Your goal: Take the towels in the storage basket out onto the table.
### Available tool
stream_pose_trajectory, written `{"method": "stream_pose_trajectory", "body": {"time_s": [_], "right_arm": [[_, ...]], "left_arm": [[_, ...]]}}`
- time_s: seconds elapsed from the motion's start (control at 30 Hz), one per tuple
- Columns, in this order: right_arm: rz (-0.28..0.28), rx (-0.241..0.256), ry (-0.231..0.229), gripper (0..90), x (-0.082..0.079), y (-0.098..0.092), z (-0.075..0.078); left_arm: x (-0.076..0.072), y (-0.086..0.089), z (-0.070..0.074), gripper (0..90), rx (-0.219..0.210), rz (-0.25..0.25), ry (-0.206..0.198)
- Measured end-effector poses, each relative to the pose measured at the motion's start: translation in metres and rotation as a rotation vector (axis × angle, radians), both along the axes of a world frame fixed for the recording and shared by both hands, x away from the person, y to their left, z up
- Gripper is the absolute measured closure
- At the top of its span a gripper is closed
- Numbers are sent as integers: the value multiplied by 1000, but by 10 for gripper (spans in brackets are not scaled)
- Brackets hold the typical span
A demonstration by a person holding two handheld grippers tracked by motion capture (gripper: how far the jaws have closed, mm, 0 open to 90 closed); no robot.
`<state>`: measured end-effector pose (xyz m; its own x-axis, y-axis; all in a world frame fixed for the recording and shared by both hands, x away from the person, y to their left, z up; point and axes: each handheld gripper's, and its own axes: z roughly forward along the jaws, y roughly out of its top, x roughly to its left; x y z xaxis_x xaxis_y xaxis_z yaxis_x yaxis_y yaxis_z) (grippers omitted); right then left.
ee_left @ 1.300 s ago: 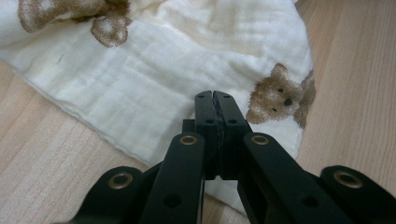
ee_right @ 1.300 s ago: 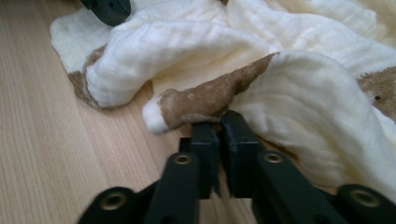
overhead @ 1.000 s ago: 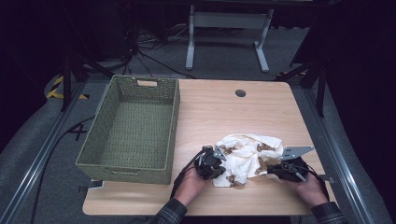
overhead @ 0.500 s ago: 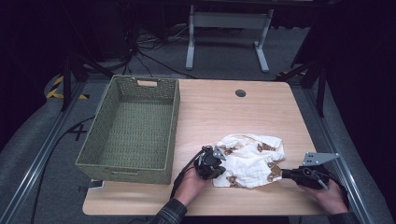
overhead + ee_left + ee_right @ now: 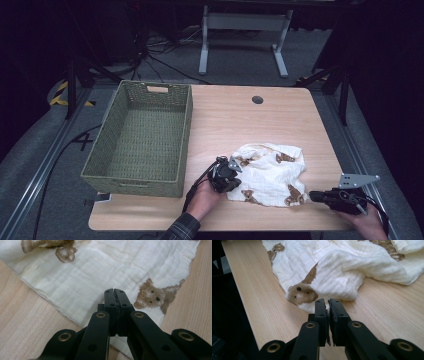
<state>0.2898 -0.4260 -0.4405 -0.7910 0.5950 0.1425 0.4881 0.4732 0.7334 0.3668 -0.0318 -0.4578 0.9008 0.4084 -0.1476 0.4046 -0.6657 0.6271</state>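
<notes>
1. Lying crumpled on the near right part of the wooden counter [image 5: 235,115], the white cloth [image 5: 272,172] printed with brown bears is well apart from the far edge and just right of the basket's near corner.
2. The left tongs [image 5: 235,172] sit at the cloth's left edge in the high view, held in the person's left hand [image 5: 202,197].
3. In the left gripper view, the left tongs [image 5: 115,293] have their jaws pressed together over the cloth [image 5: 105,270]; a fold of fabric seems pinched between them, with a printed bear [image 5: 155,296] just beside the tips.
4. The right tongs [image 5: 314,196] lie low at the cloth's near right corner in the high view, with the right hand [image 5: 367,225] at the counter's near edge.
5. In the right gripper view, the right tongs [image 5: 327,303] are nearly closed, a thin gap left between the jaws, and the cloth's edge [image 5: 317,307] sits right at the tips, seemingly caught there; a bear's face [image 5: 300,293] lies just beyond.
6. A woven green basket [image 5: 107,155] stands on the left side of the counter, apart from the cloth.
7. A small dark round fitting [image 5: 257,99] is set in the counter near its far edge.
</notes>
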Motion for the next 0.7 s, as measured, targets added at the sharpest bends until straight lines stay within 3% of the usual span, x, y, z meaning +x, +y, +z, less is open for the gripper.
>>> {"method": "stream_pose_trajectory", "body": {"time_s": [0.13, 0.27, 0.3, 0.53, 0.6, 0.67, 0.7], "right_arm": [[-15, 19, -20, 819, -1, -5, 3], [-6, 27, -19, 874, 6, -1, 4], [1, 20, -17, 889, 9, 2, 4], [67, -30, 31, 896, 26, 21, -6], [79, -53, 41, 897, 28, 27, -10], [87, -89, 51, 898, 29, 30, -14], [87, -84, 53, 898, 28, 29, -14]], "left_arm": [[-1, 2, 1, 873, -2, 1, 29], [-6, 5, 11, 874, -69, 1, 33], [-6, 5, 13, 878, -78, -1, 13], [-10, 2, 6, 895, -8, -15, 36], [-10, 0, 3, 896, 26, -13, 27], [-12, 1, 3, 897, 31, -13, 25], [-13, 2, 3, 897, 40, -20, 17]]}}
